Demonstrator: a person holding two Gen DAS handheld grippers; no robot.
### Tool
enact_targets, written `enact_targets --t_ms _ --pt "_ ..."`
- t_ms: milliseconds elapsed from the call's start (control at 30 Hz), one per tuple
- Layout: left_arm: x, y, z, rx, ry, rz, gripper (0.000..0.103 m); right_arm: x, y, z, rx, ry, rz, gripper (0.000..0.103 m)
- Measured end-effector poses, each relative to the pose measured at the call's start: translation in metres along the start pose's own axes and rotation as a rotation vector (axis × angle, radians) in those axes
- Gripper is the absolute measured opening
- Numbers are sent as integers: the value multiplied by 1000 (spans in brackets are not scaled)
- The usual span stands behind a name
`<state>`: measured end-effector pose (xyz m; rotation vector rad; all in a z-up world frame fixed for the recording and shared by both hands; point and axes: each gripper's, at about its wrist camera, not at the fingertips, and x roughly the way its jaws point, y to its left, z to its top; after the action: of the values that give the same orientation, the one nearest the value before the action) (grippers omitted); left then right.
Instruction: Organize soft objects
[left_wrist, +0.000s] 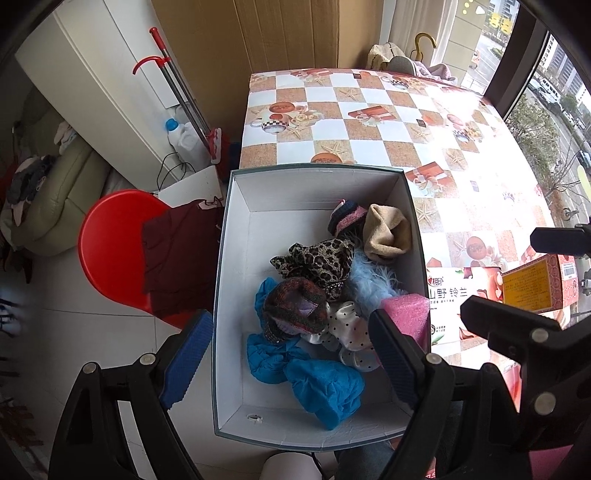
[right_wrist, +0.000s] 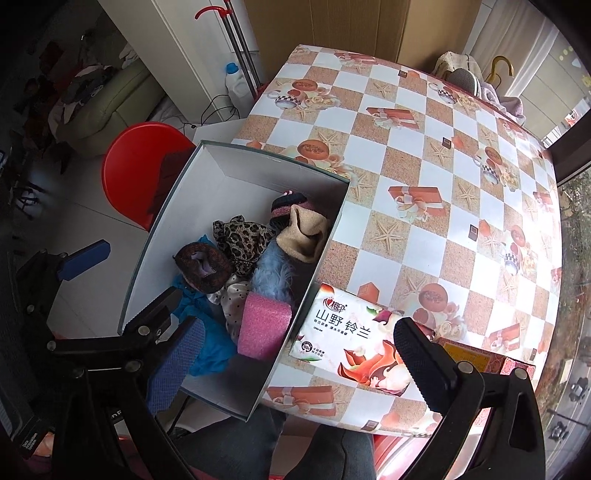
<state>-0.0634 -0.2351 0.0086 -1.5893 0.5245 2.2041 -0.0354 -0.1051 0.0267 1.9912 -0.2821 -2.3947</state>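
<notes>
Left wrist view: the left tool (left_wrist: 290, 352) is spread wide w/ nothing in it. It hangs over the near end of the big white cardboard box (left_wrist: 236, 258). The box sits at the edge of the counter w/ the orange-and-white checked cloth (left_wrist: 369, 122). Inside the box is a pile of soft things: crumpled blue cloth (left_wrist: 314, 376), a dark red knit hat (left_wrist: 295, 310), a leopard-print cloth (left_wrist: 317, 258), a tan knit hat (left_wrist: 388, 232), a fluffy light blue piece (left_wrist: 369, 280), a white dotted cloth (left_wrist: 343, 325) and a pink foam roll (left_wrist: 406, 314). A red round plastic stool (left_wrist: 110, 240) stands left of the box.

Right wrist view: the right tool (right_wrist: 299, 362) is spread wide too, holding nothing. One finger is over the box's near corner, the other over a white tissue pack w/ flower print (right_wrist: 343, 332). The pack lies on the counter, touching the box's right wall. The soft things sit in the box's right half.
</notes>
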Motion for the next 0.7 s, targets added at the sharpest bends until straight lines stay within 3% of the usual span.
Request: enact_targets --t_ms 700 --pt "-4 1 -3 60 0 -7 89 5 6 -5 36 17 13 103"
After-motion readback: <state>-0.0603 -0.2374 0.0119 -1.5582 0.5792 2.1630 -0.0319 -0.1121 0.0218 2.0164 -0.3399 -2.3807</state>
